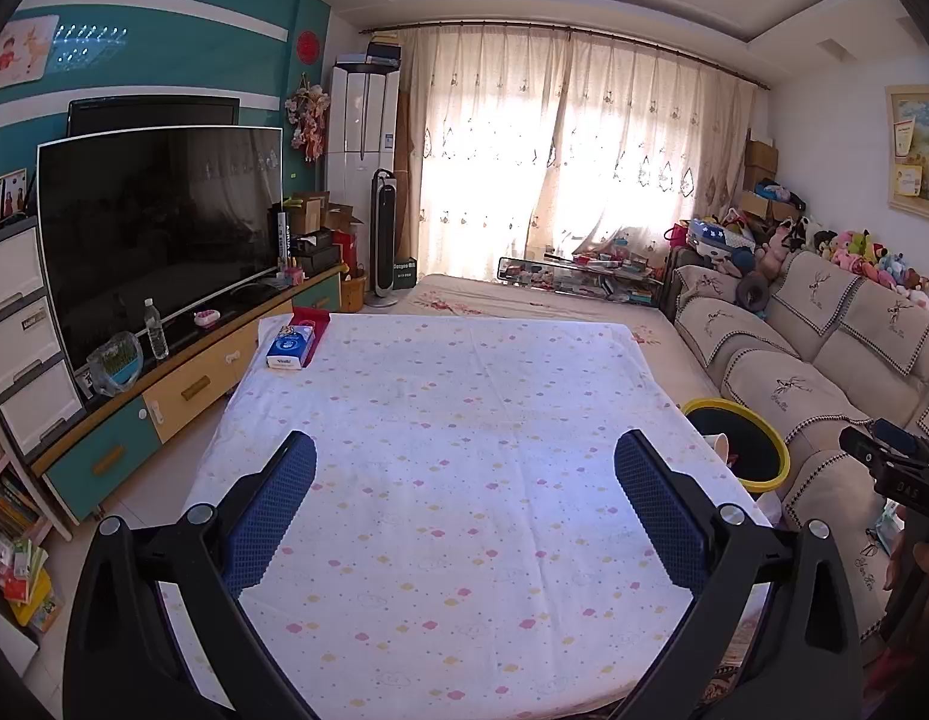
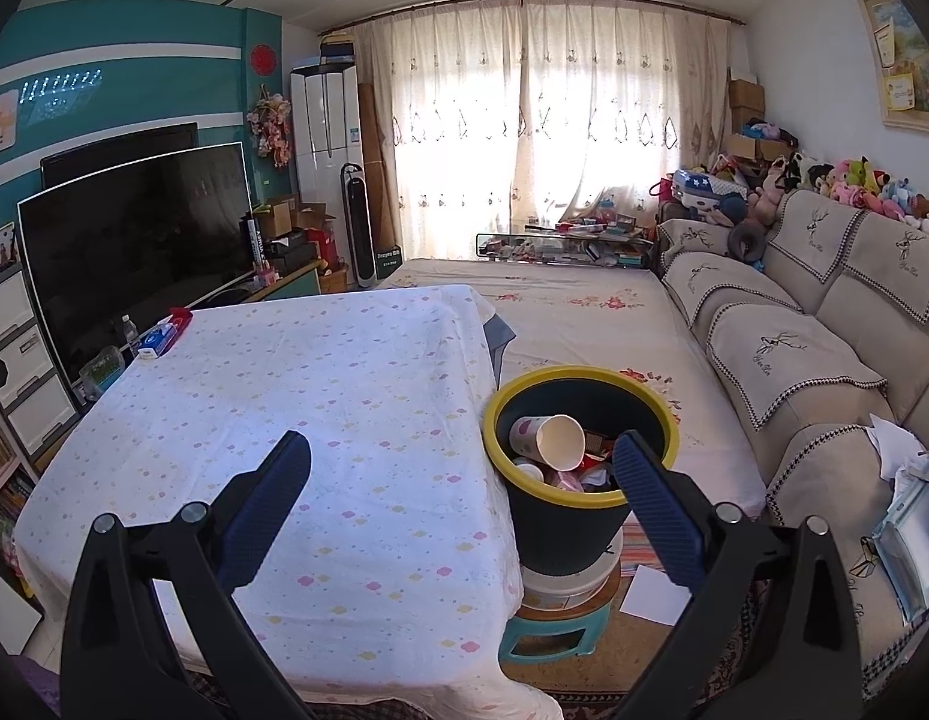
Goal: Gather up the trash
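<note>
Trash looks all binned: paper cups and scraps sit inside the yellow-rimmed bin, propped on a stool just right of the table, probably for easy drops. Left gripper and right gripper both gape wide, empty.

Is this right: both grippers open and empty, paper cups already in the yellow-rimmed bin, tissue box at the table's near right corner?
One detail is off: the tissue box lies at the table's far left corner, by the TV side, as the left wrist view shows. The rest holds: left gripper and right gripper are open and empty, and paper cups lie in the yellow-rimmed bin.
</note>
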A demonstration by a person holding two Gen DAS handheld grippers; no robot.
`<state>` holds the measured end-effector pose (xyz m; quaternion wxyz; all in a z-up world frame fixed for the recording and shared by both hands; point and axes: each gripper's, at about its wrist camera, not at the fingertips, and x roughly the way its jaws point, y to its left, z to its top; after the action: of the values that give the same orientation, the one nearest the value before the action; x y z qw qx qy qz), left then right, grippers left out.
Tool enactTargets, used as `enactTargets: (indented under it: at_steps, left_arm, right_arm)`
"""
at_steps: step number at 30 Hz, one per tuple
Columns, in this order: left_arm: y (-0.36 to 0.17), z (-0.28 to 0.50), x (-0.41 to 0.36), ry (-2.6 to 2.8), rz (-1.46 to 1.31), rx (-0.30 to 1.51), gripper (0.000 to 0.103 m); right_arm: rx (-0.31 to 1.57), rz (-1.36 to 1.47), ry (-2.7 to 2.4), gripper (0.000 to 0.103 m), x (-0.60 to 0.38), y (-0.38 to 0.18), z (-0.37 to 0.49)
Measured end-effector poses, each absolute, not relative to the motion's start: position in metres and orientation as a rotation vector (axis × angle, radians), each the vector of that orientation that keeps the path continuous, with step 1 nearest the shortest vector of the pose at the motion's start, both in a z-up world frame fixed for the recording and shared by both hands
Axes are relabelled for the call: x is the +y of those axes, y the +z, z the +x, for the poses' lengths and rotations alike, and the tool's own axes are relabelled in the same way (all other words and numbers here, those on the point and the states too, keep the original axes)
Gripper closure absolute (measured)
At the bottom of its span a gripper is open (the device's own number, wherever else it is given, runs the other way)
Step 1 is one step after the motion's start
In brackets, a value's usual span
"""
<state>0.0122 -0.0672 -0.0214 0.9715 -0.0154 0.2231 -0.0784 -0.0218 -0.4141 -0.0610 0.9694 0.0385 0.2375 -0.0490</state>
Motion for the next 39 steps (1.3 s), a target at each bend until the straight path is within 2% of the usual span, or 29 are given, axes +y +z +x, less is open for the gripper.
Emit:
enactTargets:
  at_steps: [39]
  left_arm:
    - [-0.03, 0.02, -0.068, -0.152, -0.026, 0.478, 0.005]
  right_arm:
    - [0.503, 0.092, -0.082, 0.007, -0.414, -0.072, -0.011]
